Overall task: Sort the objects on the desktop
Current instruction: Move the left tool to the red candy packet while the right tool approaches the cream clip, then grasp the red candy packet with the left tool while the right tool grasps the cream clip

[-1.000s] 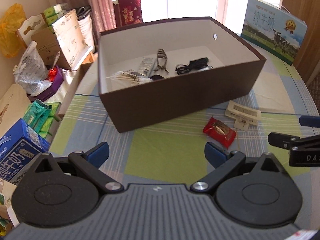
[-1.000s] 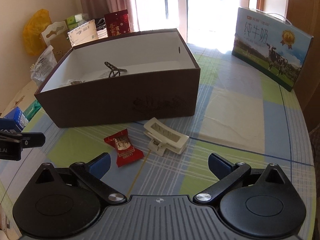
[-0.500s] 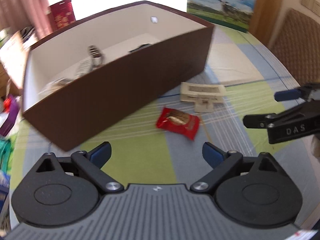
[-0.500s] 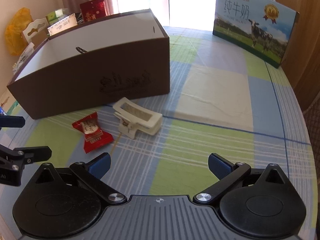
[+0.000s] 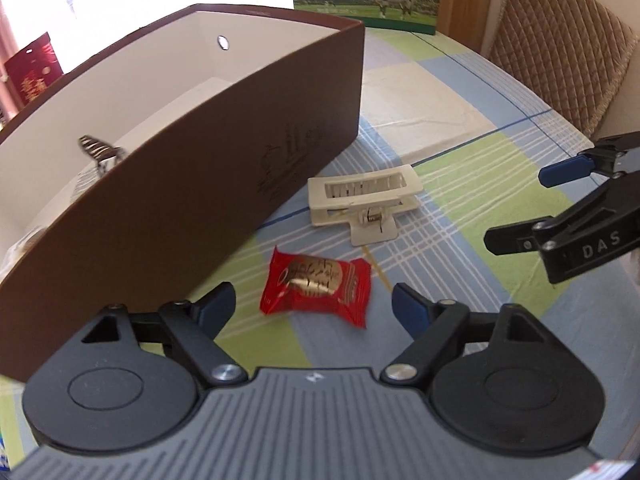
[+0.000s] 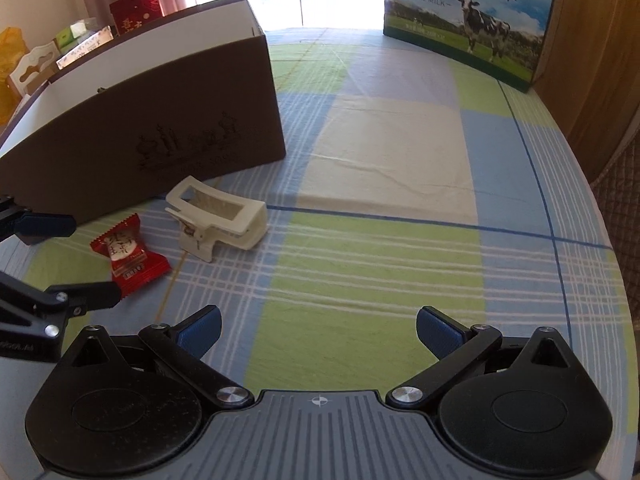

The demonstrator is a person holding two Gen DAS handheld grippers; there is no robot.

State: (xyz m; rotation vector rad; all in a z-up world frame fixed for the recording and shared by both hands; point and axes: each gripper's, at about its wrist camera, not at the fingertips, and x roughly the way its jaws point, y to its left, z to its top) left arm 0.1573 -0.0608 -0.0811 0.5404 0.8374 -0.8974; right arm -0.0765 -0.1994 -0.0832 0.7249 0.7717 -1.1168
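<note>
A red candy wrapper (image 5: 316,282) lies on the checked tablecloth just in front of my open left gripper (image 5: 314,308), between its fingertips. It also shows in the right wrist view (image 6: 128,254). A cream hair claw clip (image 5: 364,200) lies beyond it, near the brown box (image 5: 224,184); the clip (image 6: 218,216) and the box (image 6: 160,136) also show in the right wrist view. My right gripper (image 6: 318,326) is open and empty over bare cloth, to the right of the clip. The box holds a hair clip (image 5: 100,150) and other items, mostly hidden.
A milk carton case (image 6: 468,20) stands at the table's far right. A padded chair (image 5: 560,44) stands beyond the table edge. Boxes and bags (image 6: 80,36) are stacked behind the brown box. The right gripper shows in the left wrist view (image 5: 516,208).
My left gripper has moved right and down toward the red candy, which now lies between its fingertips. My right gripper has moved slightly right and closer to the table.
</note>
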